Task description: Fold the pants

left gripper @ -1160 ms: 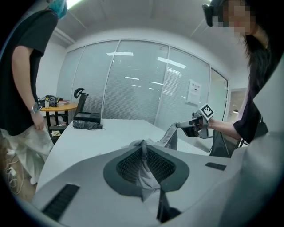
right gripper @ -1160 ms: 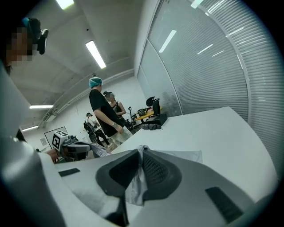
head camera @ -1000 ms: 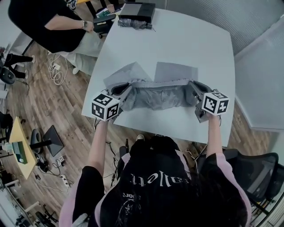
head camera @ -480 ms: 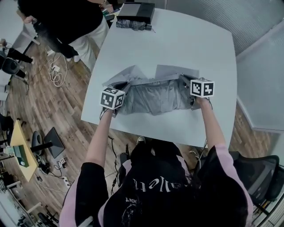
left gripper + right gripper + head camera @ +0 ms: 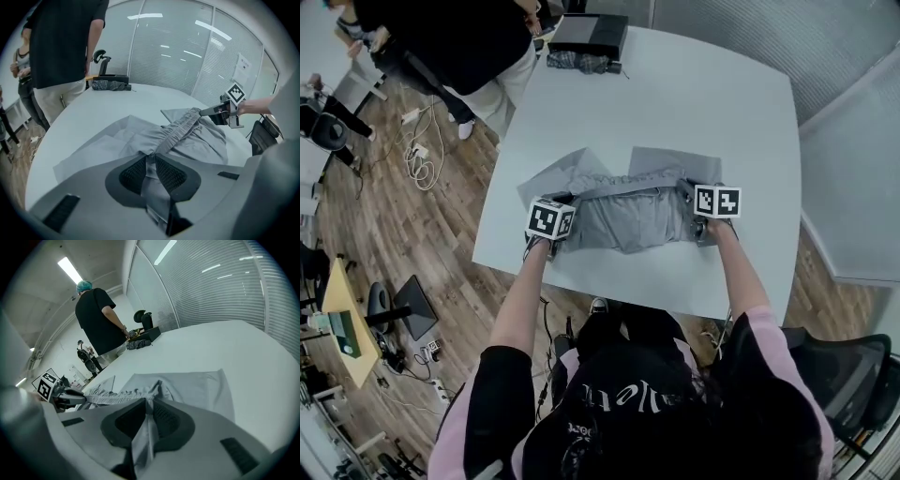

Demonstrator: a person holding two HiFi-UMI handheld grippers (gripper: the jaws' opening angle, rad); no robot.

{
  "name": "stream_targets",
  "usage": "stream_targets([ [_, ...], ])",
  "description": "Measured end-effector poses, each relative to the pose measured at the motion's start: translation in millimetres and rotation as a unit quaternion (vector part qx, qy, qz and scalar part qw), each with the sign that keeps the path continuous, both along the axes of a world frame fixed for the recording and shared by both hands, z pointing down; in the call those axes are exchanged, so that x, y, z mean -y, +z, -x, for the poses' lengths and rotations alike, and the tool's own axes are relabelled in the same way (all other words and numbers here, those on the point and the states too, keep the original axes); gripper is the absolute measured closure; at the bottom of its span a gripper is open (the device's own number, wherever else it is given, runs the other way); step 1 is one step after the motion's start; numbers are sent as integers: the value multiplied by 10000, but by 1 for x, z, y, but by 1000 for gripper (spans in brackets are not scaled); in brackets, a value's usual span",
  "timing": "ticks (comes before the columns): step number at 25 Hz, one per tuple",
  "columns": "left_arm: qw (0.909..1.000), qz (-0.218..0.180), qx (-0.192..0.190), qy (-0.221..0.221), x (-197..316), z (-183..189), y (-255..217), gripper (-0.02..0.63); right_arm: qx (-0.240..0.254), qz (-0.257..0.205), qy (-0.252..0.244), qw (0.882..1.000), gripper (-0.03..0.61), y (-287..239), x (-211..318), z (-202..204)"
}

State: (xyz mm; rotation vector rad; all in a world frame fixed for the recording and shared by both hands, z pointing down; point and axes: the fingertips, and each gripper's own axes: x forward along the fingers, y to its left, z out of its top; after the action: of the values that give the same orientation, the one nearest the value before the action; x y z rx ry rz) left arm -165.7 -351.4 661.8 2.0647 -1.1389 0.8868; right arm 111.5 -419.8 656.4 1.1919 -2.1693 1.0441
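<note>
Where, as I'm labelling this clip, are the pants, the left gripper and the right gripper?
pants [image 5: 628,216]: head view, middle of the grey fabric.
left gripper [image 5: 150,161]: left gripper view, between its fingertips; jaws have just been opening, pants between them.
right gripper [image 5: 147,409]: right gripper view, between its fingertips, gripping the pants.

- An office or lab room: glass walls with blinds [image 5: 168,56] stand behind a big white table [image 5: 675,94].
- Strip lights [image 5: 70,270] line the ceiling.
- A black swivel chair [image 5: 848,361] and loose cables [image 5: 420,155] sit on the wood floor [image 5: 431,253].
</note>
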Motion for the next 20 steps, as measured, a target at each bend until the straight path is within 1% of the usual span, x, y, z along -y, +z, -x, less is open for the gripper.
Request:
stream_targets([
  [2, 9999, 6, 126, 41, -3, 1, 1, 526, -14, -12, 27, 10000, 523, -1, -2, 0],
  [4, 9999, -12, 127, -34, -5, 5, -2, 471, -17, -46, 2, 10000, 473, -5, -4, -1],
  [5, 9999, -30, 60, -130, -6, 8, -4, 455, -27, -77, -20, 10000, 451, -7, -5, -1],
  [7, 9991, -125, -167, -362, -8, 13, -12, 453, -60, -180, -51, 9998, 426, -14, -9, -4],
  [10, 9959, -360, -559, -612, -14, 17, -30, 453, -41, -438, -14, 9990, 423, -30, -17, -10],
  [12, 9933, -523, -775, -680, -20, 16, -43, 453, 59, -608, 9, 9981, 423, -43, -24, -12],
  [16, 9886, -844, -1083, -611, -38, 7, -72, 454, 106, -911, -89, 9957, 423, -69, -47, -7],
  [20, 9848, -1173, -1237, -328, -65, -8, -102, 454, 103, -1210, -123, 9925, 423, -93, -73, 1],
])
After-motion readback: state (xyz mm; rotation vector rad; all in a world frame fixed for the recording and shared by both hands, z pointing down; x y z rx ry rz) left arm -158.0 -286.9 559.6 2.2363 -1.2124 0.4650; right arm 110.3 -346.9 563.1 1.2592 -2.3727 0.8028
